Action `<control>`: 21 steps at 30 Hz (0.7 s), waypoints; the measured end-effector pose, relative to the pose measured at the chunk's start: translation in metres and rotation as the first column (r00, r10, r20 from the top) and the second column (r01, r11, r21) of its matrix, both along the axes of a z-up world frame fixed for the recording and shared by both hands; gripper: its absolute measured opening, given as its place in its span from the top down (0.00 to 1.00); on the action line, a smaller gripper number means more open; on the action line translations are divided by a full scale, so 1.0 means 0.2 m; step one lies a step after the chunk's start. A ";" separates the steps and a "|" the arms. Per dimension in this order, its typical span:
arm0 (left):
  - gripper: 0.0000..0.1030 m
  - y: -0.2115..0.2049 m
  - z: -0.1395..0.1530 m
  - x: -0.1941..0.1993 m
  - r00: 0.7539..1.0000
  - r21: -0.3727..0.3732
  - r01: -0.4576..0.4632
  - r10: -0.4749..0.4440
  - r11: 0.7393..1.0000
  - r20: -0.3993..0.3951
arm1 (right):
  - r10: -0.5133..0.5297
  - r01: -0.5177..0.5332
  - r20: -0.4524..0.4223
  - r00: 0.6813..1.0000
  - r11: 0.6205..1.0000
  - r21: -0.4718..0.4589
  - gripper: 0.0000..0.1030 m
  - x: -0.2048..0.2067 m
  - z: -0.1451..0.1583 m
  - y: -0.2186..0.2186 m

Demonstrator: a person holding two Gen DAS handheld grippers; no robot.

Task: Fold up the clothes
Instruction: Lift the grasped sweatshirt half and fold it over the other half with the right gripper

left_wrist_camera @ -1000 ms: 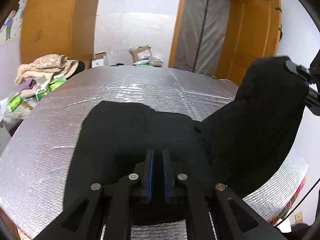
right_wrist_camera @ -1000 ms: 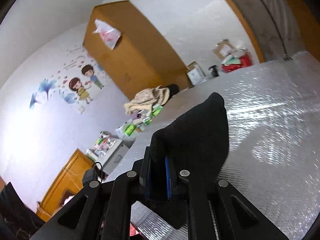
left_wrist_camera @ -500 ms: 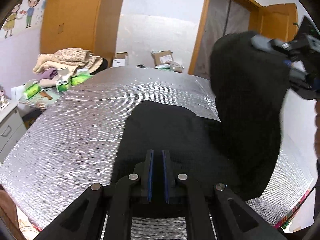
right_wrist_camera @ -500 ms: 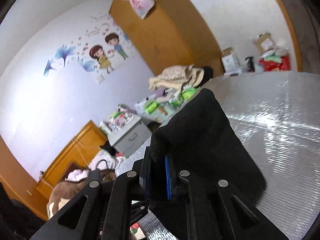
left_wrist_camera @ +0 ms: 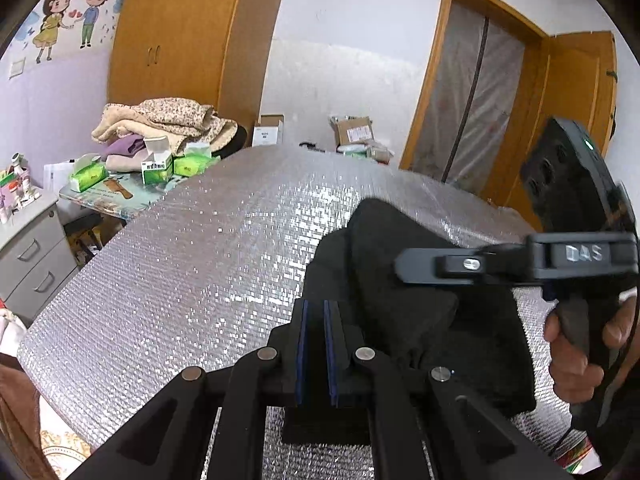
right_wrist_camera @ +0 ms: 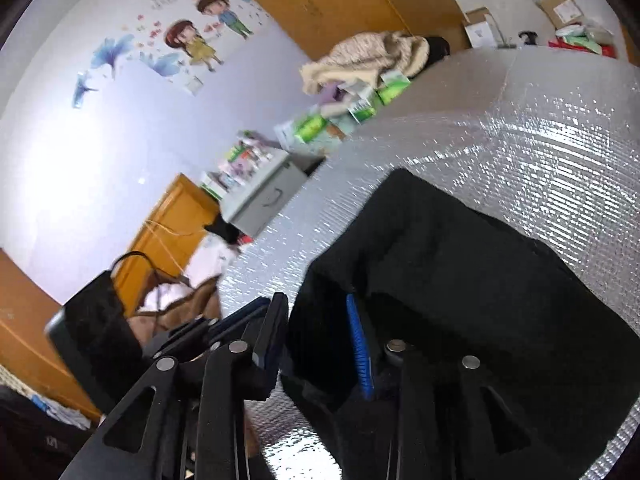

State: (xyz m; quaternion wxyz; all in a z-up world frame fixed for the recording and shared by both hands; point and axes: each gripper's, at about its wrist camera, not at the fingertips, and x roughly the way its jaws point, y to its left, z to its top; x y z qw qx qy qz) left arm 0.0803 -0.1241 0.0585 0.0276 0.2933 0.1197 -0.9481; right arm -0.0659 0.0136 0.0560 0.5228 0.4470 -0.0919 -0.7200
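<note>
A: What do the tongs show, nearest first?
B: The left gripper (left_wrist_camera: 316,344) is pinched on the black garment's (left_wrist_camera: 420,304) near edge. The right gripper (right_wrist_camera: 316,332) has just been opening; cloth lies between its jaws, unclamped.
A: And the garment?
B: Folded over on the silver quilted table (left_wrist_camera: 200,264).

Left tool (left_wrist_camera: 316,320) pinched nearly closed; right tool (right_wrist_camera: 316,328) jaws just opening.
</note>
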 end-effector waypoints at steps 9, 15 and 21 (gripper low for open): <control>0.85 0.02 0.11 0.01 0.993 0.147 0.094 -0.081 0.985 -0.091 | -0.121 0.121 -0.002 0.993 0.991 -0.057 0.67 0.04 0.02 0.34; 0.68 0.14 0.08 -0.06 0.988 0.065 0.145 -0.142 0.987 -0.052 | -0.182 0.185 0.043 0.982 0.980 -0.070 0.67 0.05 -0.04 0.47; 0.66 0.20 0.00 -0.12 0.993 -0.007 0.118 -0.118 0.993 0.025 | -0.210 0.213 0.041 0.977 0.973 -0.084 0.67 0.06 -0.04 0.55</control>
